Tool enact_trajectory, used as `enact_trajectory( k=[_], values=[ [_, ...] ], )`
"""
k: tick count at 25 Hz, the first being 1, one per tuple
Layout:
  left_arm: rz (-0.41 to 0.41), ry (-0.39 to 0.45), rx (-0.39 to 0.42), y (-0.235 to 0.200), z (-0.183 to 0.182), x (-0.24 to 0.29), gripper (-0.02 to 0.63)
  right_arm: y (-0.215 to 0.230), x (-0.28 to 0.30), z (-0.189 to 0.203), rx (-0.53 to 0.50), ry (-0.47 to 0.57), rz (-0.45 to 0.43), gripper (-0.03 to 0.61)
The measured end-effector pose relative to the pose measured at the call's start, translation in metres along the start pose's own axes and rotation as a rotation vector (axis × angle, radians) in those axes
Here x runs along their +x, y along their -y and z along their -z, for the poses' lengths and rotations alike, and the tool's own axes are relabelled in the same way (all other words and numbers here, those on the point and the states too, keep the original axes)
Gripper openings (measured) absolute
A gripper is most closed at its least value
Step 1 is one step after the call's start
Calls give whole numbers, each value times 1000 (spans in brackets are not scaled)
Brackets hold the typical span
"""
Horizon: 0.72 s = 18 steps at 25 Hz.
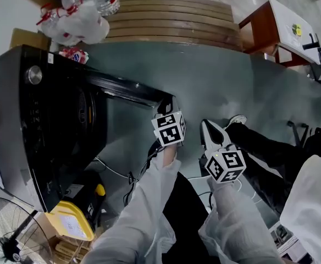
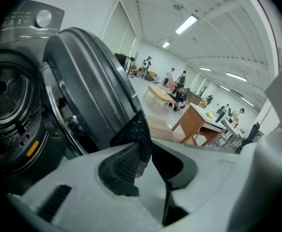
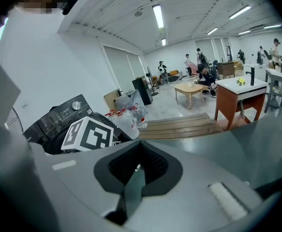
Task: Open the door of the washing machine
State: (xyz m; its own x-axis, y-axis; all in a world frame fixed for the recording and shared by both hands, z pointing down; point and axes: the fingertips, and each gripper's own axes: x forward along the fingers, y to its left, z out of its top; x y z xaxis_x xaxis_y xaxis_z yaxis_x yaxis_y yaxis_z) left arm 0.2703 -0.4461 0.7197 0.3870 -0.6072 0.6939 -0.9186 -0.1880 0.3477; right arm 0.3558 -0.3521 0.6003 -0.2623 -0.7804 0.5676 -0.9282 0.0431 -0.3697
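The dark washing machine [image 1: 50, 120] stands at the left of the head view, its round door [image 1: 127, 89] swung out toward me. My left gripper [image 1: 166, 104] is at the door's free end. In the left gripper view the door [image 2: 88, 86] rises just left of the left gripper [image 2: 148, 139], and its left finger [image 2: 131, 149] overlaps the door's rim; the open drum [image 2: 6, 91] shows behind. Whether the pads press on the rim is hidden. My right gripper [image 1: 207, 130] hangs a little to the right, away from the door. It is shut and empty [image 3: 136, 170].
Bagged plastic bottles [image 1: 78, 12] and wooden boards [image 1: 171, 21] lie behind the machine. A wooden table [image 1: 270, 29] stands at the far right. A fan [image 1: 12, 235], a yellow container [image 1: 72, 219] and cables [image 1: 133, 175] sit by the machine. Someone's leg and shoe [image 1: 237, 120] reach in at right.
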Motion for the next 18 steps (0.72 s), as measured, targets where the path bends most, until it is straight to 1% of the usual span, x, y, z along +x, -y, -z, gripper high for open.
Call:
enact_trajectory(
  k=[5,8,10,11,13,16,17,18],
  values=[
    [23,0,39,10,-21,25,69,14,13,-10,15,0,14,8],
    [50,-6,35,16,-32,37,52,22,19,-17,15,-2,19,8],
    [52,-18,41,18,-37,44,40,26,22,-21,14,-1,22,9],
    [43,-24,57,18,-39,46,8,27,23,-24,14,0,22,8],
    [30,-27,88,17,-42,50,8,29,25,-28,12,3,21,8],
    [33,-24,102,18,-47,54,9,31,27,-32,9,6,19,8],
    [38,-23,113,20,-49,54,20,32,27,-33,9,7,18,8],
    [46,-22,129,21,-51,53,45,32,26,-33,8,10,17,8]
  ],
)
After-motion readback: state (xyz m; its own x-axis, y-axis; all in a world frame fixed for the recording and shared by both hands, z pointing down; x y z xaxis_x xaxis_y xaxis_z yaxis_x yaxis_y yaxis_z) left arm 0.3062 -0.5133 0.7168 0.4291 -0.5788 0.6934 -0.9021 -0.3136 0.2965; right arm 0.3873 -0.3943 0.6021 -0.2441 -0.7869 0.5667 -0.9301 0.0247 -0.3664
